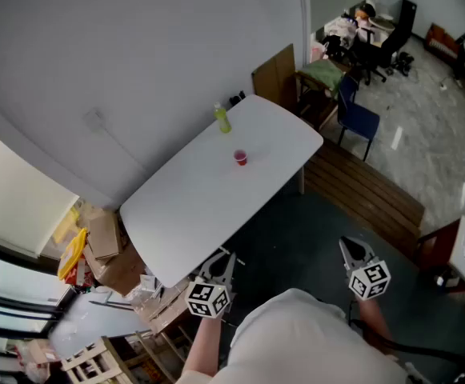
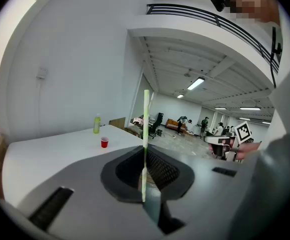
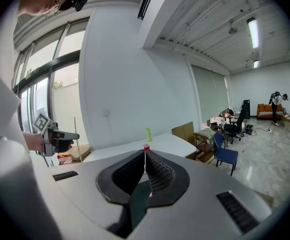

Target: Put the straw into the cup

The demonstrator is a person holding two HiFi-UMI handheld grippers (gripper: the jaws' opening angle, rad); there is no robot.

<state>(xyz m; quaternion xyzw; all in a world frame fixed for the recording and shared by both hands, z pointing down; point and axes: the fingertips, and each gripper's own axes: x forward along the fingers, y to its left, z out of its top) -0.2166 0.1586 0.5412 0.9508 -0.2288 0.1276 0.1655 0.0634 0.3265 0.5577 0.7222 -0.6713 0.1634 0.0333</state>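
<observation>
Head view: white table [image 1: 216,206] w/ cup [image 1: 240,158], bottle [image 1: 222,118], by wall [image 1: 136,54].

table ahead, grippers short of it

the cup [image 1: 240,158] stands on the table [image 1: 192,214] near its middle. the bottle [image 1: 222,118] is behind it toward the wall, and the two are apart. a chair [image 1: 358,118] sits beyond the table's far right end, and cardboard boxes [image 1: 104,242] lie on the floor by its left end. the left gripper [image 1: 226,258] is just before the table's near edge, the straw [image 2: 145,134] upright between its jaws. the right gripper [image 1: 349,248] is off to the right, well clear of the table.
</observation>
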